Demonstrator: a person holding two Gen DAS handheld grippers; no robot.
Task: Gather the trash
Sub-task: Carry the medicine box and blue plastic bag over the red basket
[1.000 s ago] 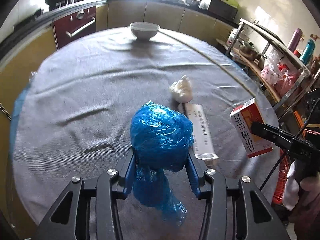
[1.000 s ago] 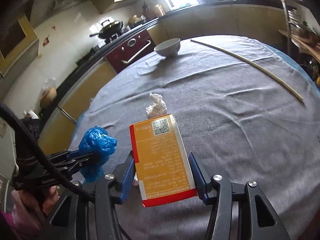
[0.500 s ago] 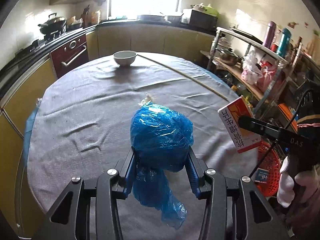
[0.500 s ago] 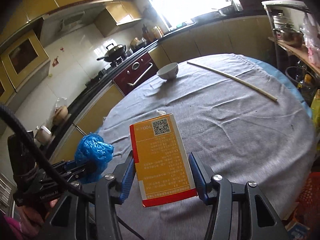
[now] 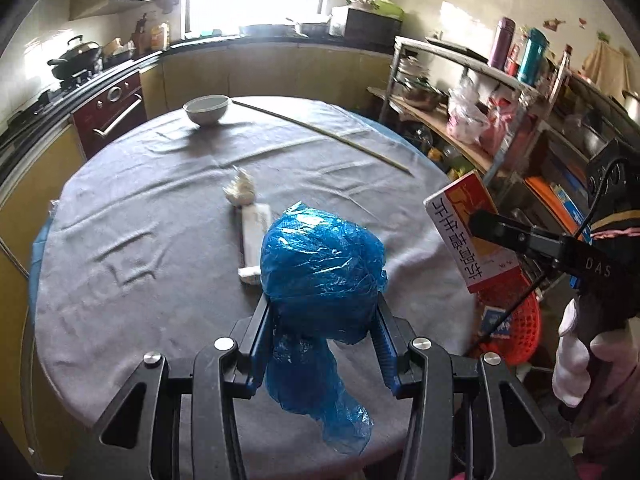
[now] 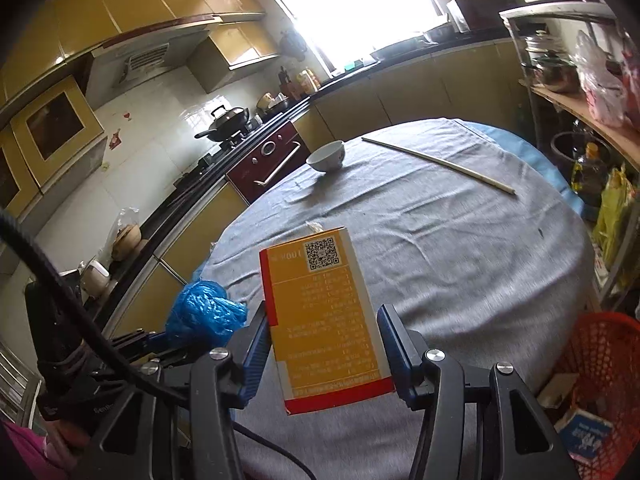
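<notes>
The red basket (image 6: 604,380) sat on the floor just off the desk's (image 5: 120,208) edge, with a blue-and-white carton (image 6: 582,432) lying by its base; couldn't really tell what was inside the basket. The left gripper (image 5: 322,340) had its fingers clenched on a wadded blue bag (image 5: 320,268), held up above the desk's near edge with a tail of plastic hanging down. The right gripper (image 6: 324,354) was clamped on an orange box (image 6: 324,312), also off the desk, on the basket side. On the desk itself, under a grey cloth: a crumpled tissue (image 5: 240,192) with a white box (image 5: 252,240) right next to it, a white bowl (image 5: 206,109) at the far edge, and a long thin stick (image 5: 320,134) beside the bowl. Kitchen all around, stove and wok past the bowl, cluttered shelves above the basket.
</notes>
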